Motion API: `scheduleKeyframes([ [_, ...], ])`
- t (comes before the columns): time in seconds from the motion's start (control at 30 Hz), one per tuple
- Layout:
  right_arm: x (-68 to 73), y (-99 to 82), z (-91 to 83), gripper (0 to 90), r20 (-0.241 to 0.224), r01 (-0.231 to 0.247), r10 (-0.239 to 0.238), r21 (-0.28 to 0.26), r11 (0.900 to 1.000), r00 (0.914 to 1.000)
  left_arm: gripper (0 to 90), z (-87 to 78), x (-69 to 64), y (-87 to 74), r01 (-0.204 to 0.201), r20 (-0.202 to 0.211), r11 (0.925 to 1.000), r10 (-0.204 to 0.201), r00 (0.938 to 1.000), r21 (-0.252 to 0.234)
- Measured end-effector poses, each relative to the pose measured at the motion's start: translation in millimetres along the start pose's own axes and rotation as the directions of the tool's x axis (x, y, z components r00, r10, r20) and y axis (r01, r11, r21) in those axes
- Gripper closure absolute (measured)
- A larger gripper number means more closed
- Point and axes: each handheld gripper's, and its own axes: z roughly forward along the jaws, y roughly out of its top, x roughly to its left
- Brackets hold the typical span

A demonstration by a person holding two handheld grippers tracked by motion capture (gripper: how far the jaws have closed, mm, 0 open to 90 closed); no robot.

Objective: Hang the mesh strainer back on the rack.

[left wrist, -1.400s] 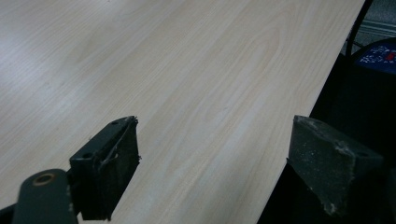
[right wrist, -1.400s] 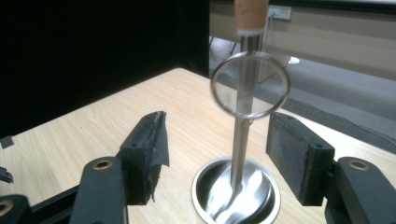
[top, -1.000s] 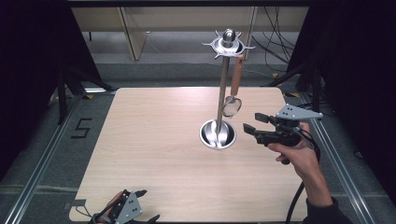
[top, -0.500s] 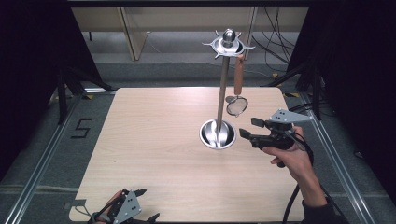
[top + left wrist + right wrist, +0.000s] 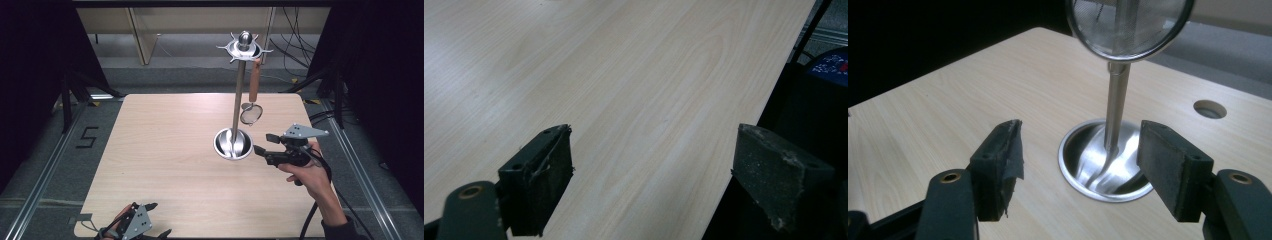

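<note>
A metal utensil stand rises from a round dished base [image 5: 233, 145] on the wooden table [image 5: 165, 150]; its pole [image 5: 239, 95] ends in a hooked crown [image 5: 244, 47]. A small mesh strainer [image 5: 251, 114] with a wooden handle [image 5: 254, 80] hangs from one hook. My right gripper [image 5: 264, 142], held level in a hand, sits just right of the base, open and empty. In the right gripper view its pads [image 5: 1000, 160] frame the base [image 5: 1108, 165] and pole [image 5: 1115, 105], with the strainer [image 5: 1128, 25] above. My left gripper [image 5: 159, 219] rests open at the table's front edge, its empty jaws [image 5: 654, 150] over bare wood.
A round cable hole [image 5: 1209, 108] is cut in the tabletop beyond the base. Black curtains flank the table, and cables [image 5: 300, 35] lie at the back right. A floor mark "5" [image 5: 86, 136] sits left of the table.
My right gripper has sunk and shifted slightly left, toward the stand's base. The left gripper, stand and strainer have not moved.
</note>
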Motion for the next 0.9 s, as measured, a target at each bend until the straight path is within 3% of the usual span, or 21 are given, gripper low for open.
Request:
scheduleKeyframes([
  [0.07,1.3,-2.0,2.5,35.5,-0.006,-0.018,0.018,-0.003,0.9998,0.9998,15.6,-1.8,1.0,0.7,-0.009,0.003,0.9997,0.009,1.0000,0.021],
  [0.17,0.8,-5.1,6.9,35.5,-0.010,-0.024,0.024,0.037,0.9990,0.9997,15.6,-0.8,-0.1,-0.2,-0.003,-0.005,1.0000,0.003,1.0000,0.001],
  [0.23,2.2,-6.9,9.8,35.5,0.000,-0.030,0.030,0.023,0.9993,0.9995,15.6,-1.3,-0.2,0.6,0.000,0.000,0.9999,0.000,1.0000,0.010],
  [0.3,2.9,-7.0,9.1,35.4,-0.023,-0.022,0.023,0.051,0.9985,0.9995,15.7,0.2,-1.2,0.5,0.013,-0.009,0.9998,-0.013,0.9999,-0.016],
  [0.37,2.3,-7.5,11.5,35.2,-0.022,-0.003,0.004,0.040,0.9992,0.9997,15.7,-0.1,-0.7,0.5,0.010,-0.009,0.9999,-0.010,0.9999,-0.004],
  [0.43,4.0,-8.1,12.0,35.1,-0.026,-0.021,0.022,0.059,0.9980,0.9994,15.7,-0.7,0.0,-0.4,0.000,-0.011,1.0000,0.000,0.9999,-0.004],
  [0.5,3.3,-10.0,14.5,35.1,-0.027,0.008,-0.007,0.050,0.9987,0.9996,15.7,-0.8,0.2,-0.6,-0.008,-0.015,1.0000,0.008,0.9999,0.005],
  [0.53,6.3,-11.5,15.3,35.1,-0.035,-0.016,0.018,0.068,0.9976,0.9992,15.7,-0.9,0.2,-0.6,-0.008,-0.013,1.0000,0.008,0.9999,0.004],
  [0.87,12.5,-20.9,20.5,34.2,-0.044,0.003,0.001,0.079,0.9969,0.9990,15.6,0.6,0.4,-0.9,-0.009,-0.008,0.9999,0.009,0.9999,0.009],
  [0.9,14.7,-21.9,20.5,34.2,-0.058,-0.017,0.022,0.090,0.9958,0.9981,15.6,0.7,0.5,-1.0,-0.008,-0.008,0.9999,0.009,0.9999,0.010],
])
